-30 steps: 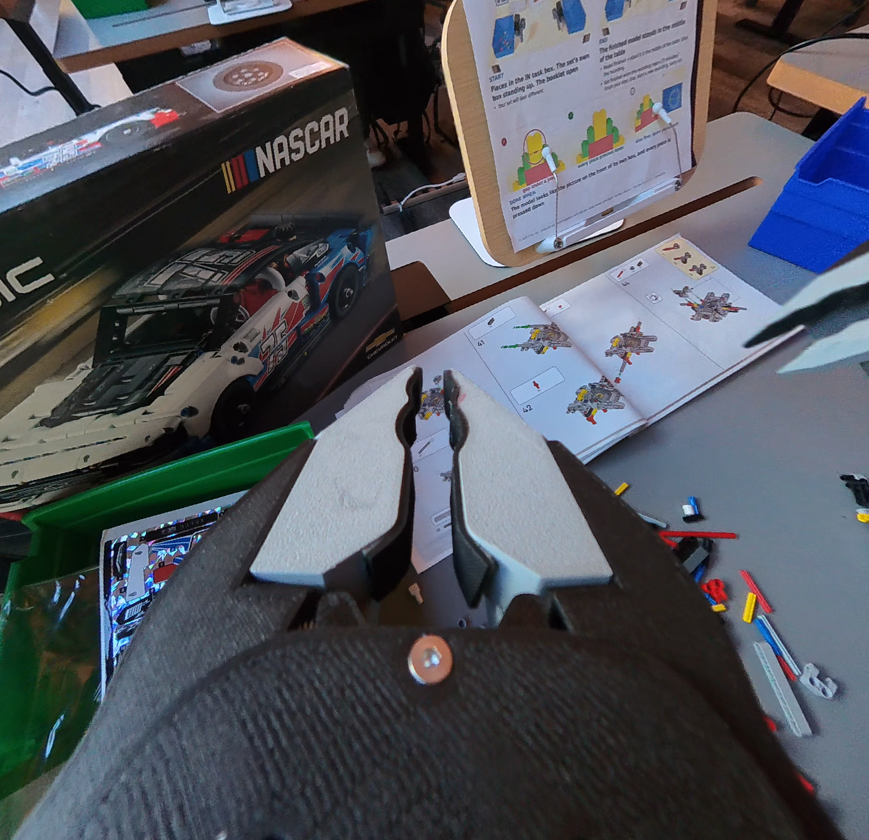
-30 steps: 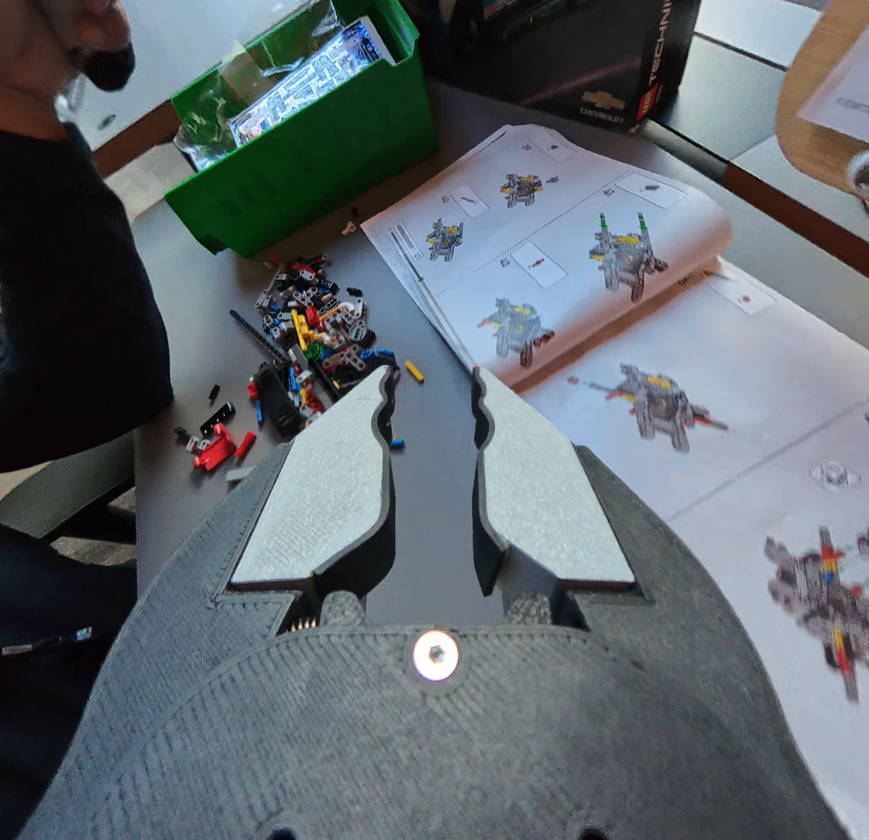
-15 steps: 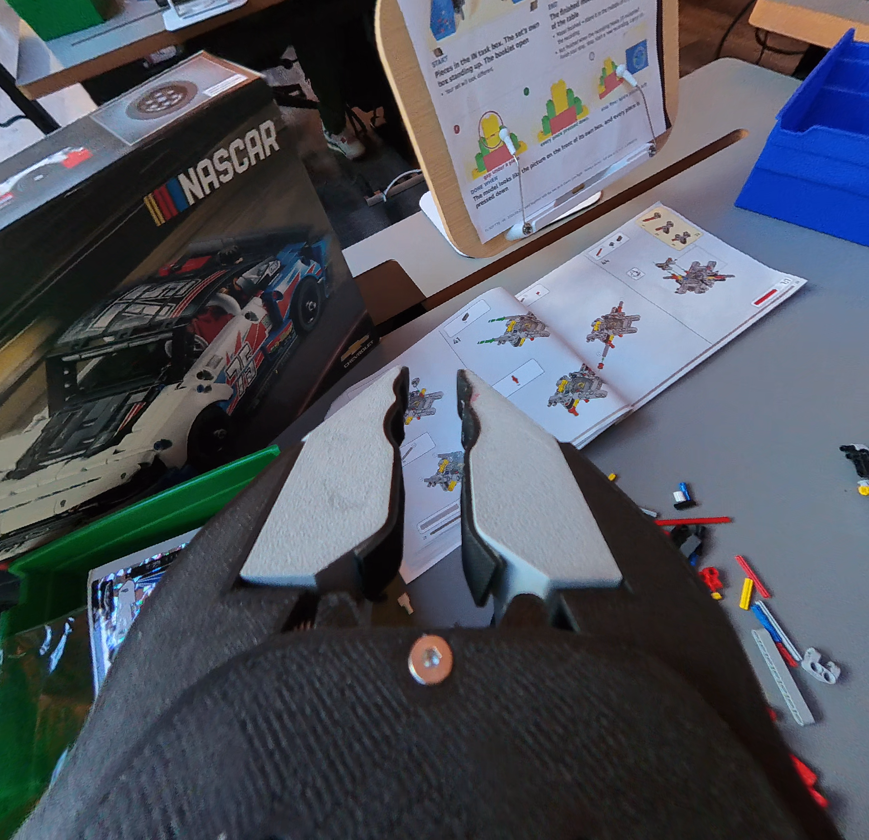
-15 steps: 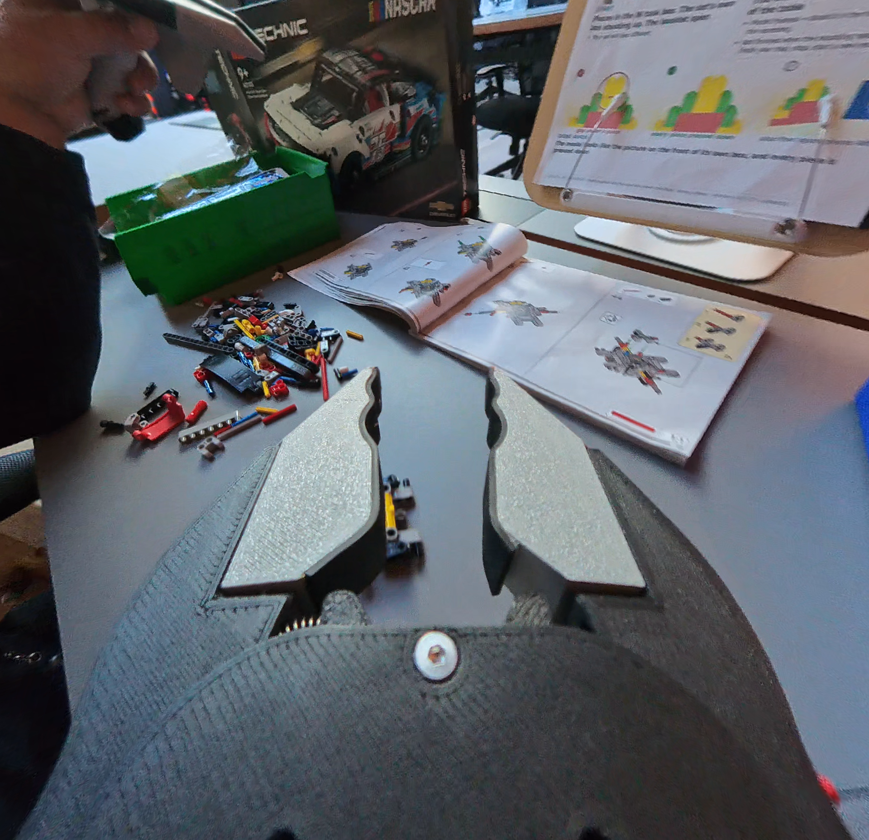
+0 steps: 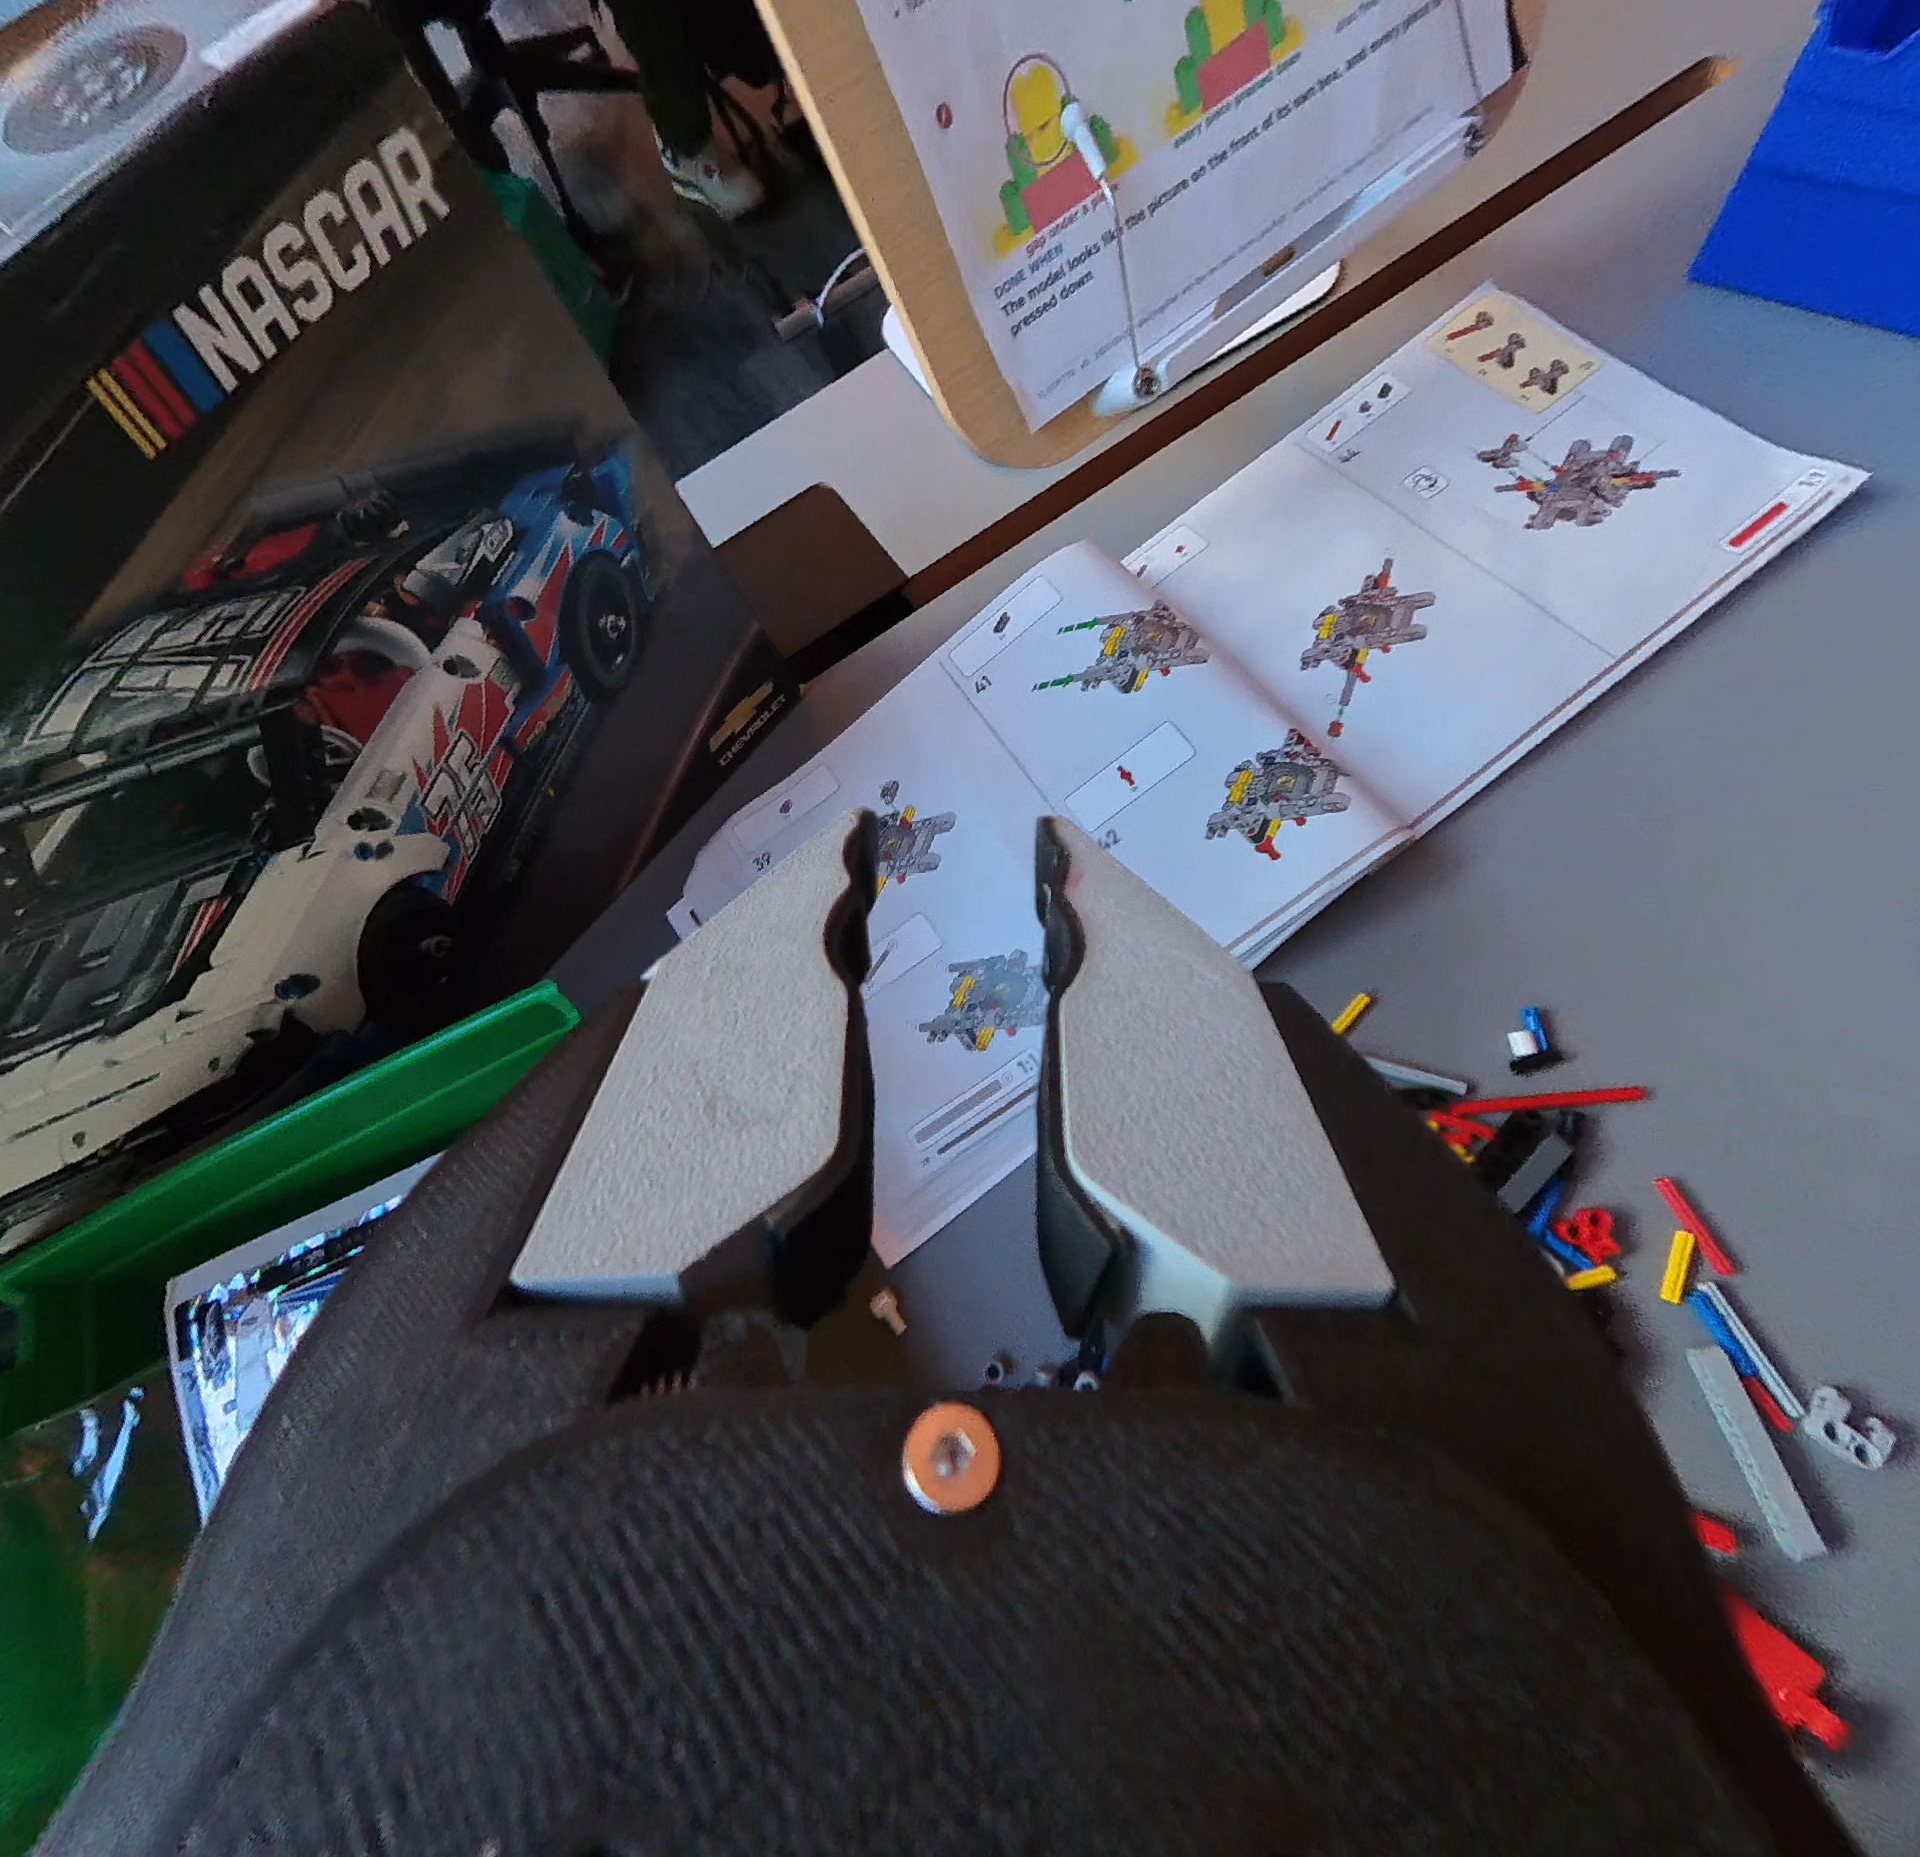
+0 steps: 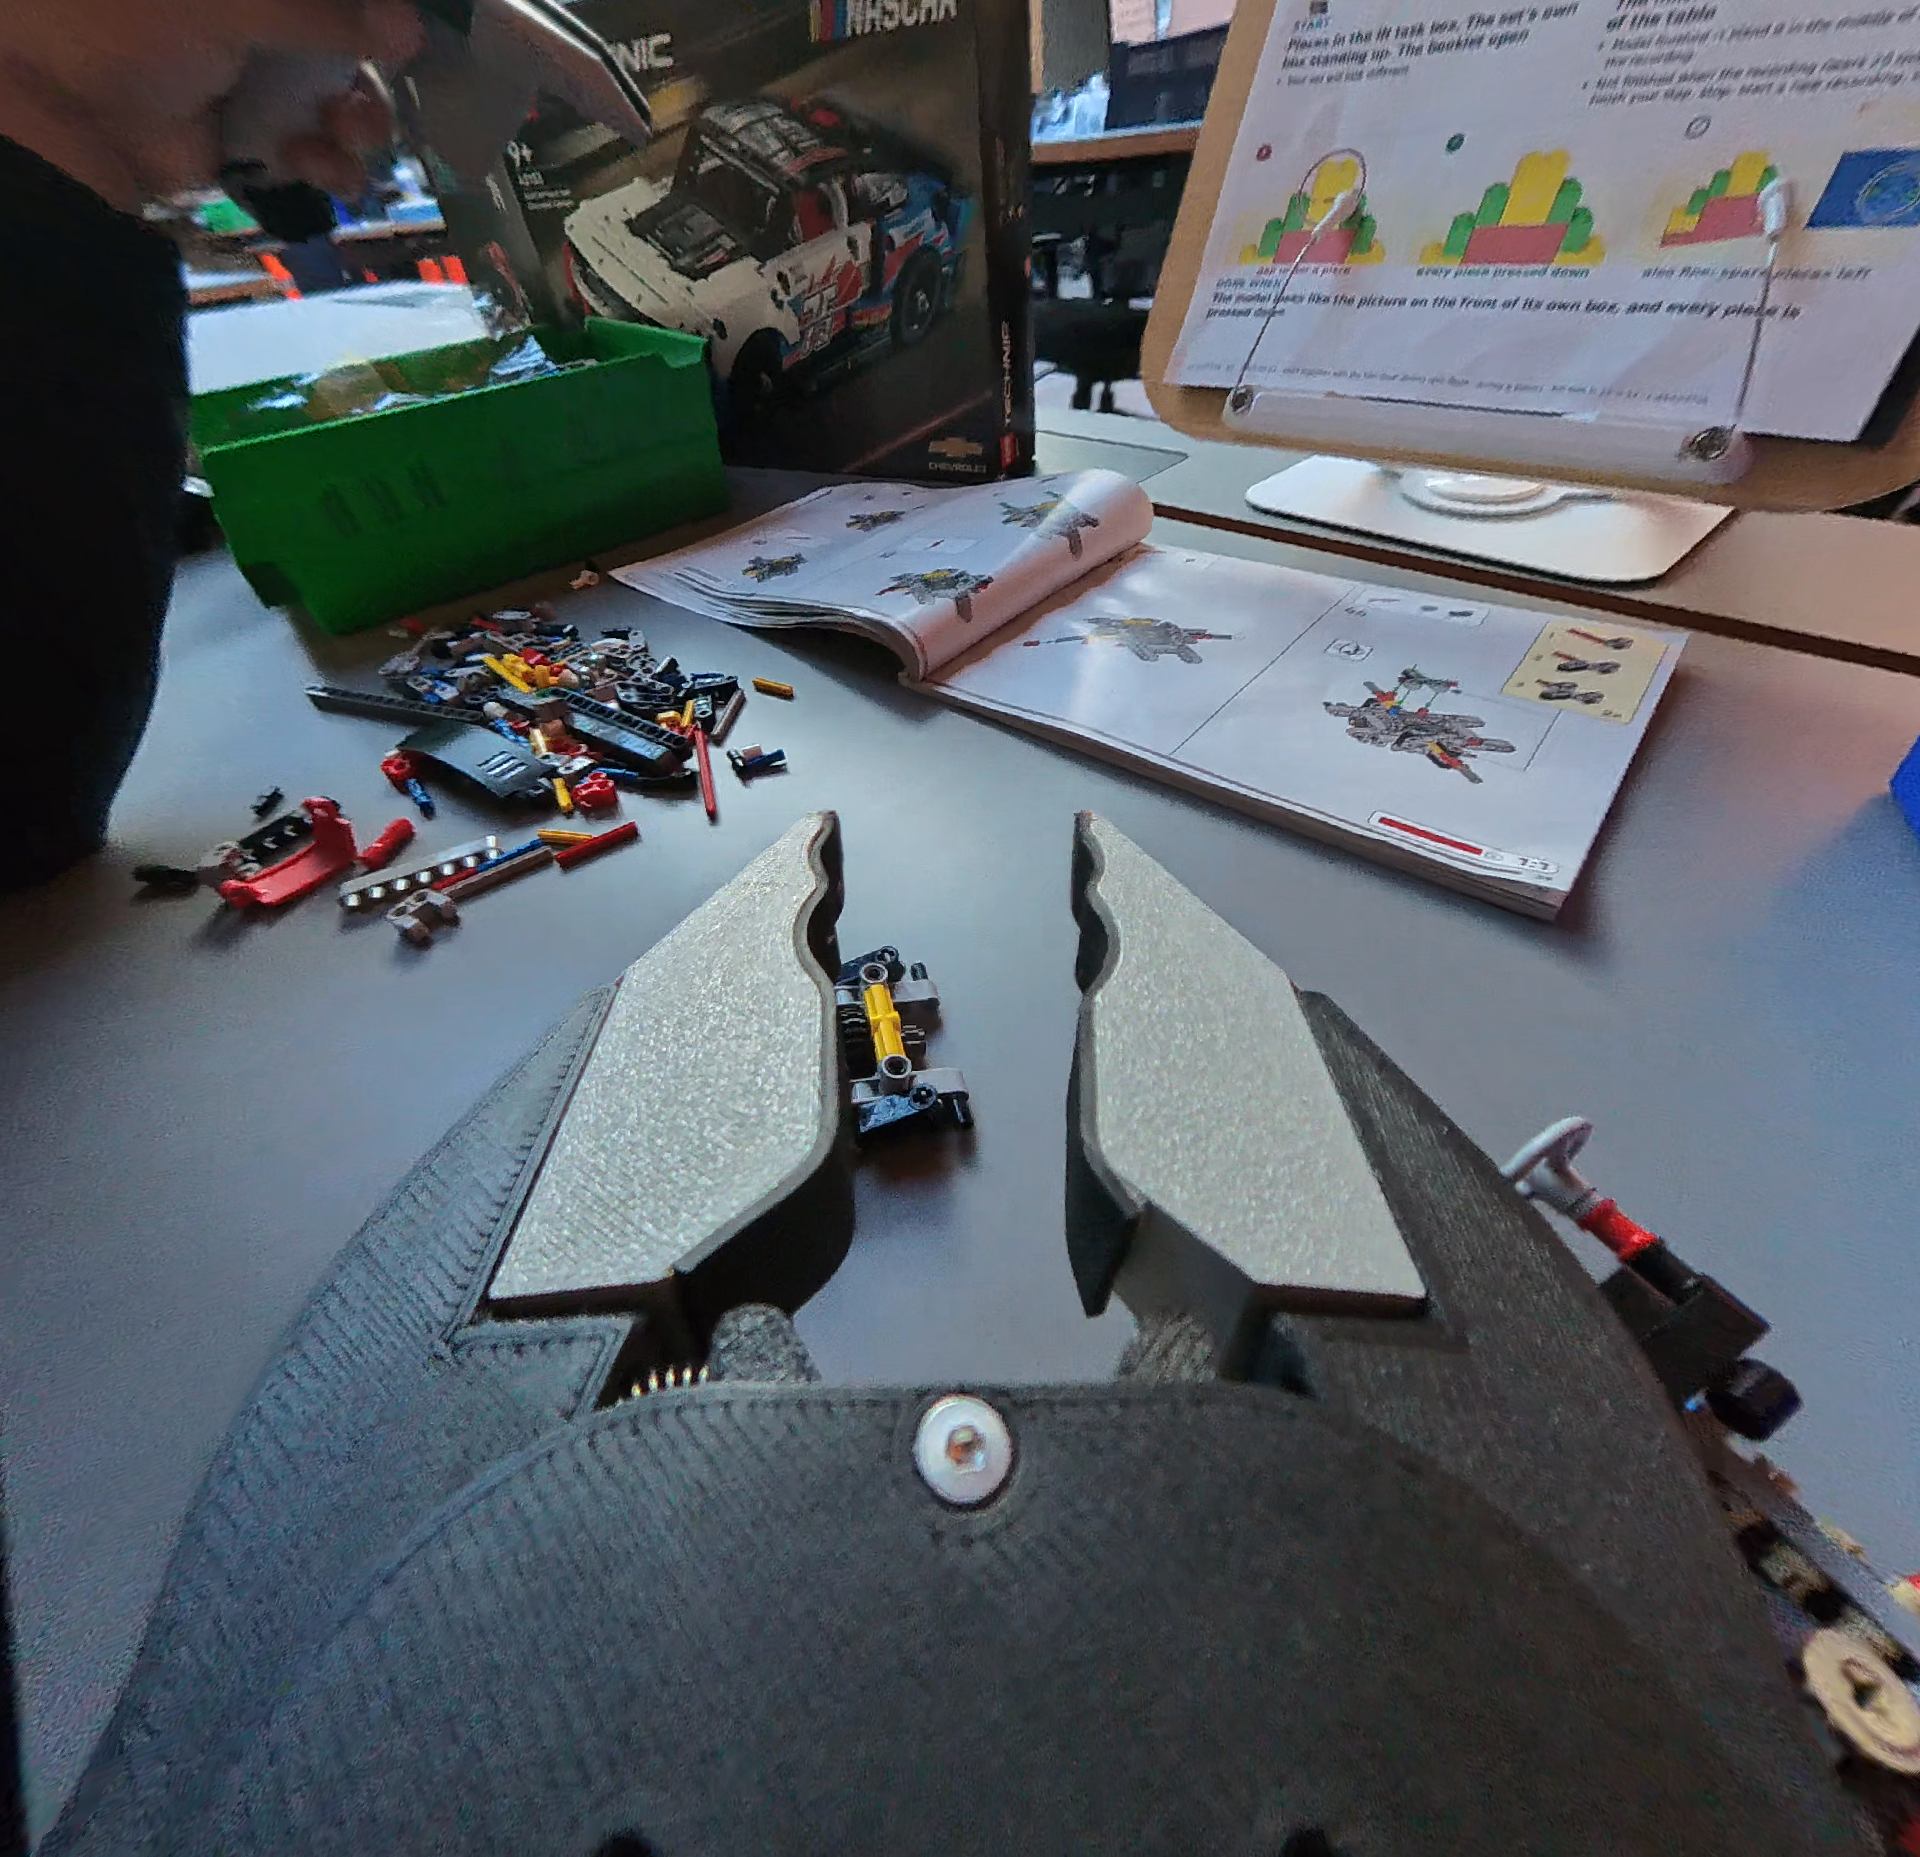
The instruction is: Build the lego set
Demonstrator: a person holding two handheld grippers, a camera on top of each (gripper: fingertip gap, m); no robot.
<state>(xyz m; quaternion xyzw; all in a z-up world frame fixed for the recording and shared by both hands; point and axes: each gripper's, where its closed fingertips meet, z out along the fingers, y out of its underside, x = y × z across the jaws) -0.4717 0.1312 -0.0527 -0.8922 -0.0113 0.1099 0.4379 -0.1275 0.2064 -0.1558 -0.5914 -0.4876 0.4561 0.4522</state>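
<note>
My left gripper [image 5: 951,841] is open and empty, hovering over the left pages of an open instruction booklet [image 5: 1299,664], beside a green bin [image 5: 312,1132]. My right gripper [image 6: 956,836] is open, low over the grey table [image 6: 1039,872]. A small black, yellow and grey brick assembly [image 6: 899,1044] lies on the table between its fingers, close to the left finger [image 6: 727,1028]; the pads do not press on it. The booklet also shows in the right wrist view [image 6: 1299,685]. The left gripper [image 6: 499,51], in a hand, shows at the top left of that view.
A pile of small loose bricks [image 6: 551,706] lies left of the booklet, also seen in the left wrist view [image 5: 1558,1163]. A dark car-model box [image 6: 810,228] stands behind the green bin [image 6: 457,467]. A sheet on a wooden stand [image 6: 1558,249] stands at the back. A blue bin [image 5: 1829,166] is far right. The grippers' ends are close to 35 cm from one another.
My left jaws have opened from nearly shut, empty throughout. My right gripper swung from above the booklet to low over the table, its jaws widening, and now frames the small assembly.
</note>
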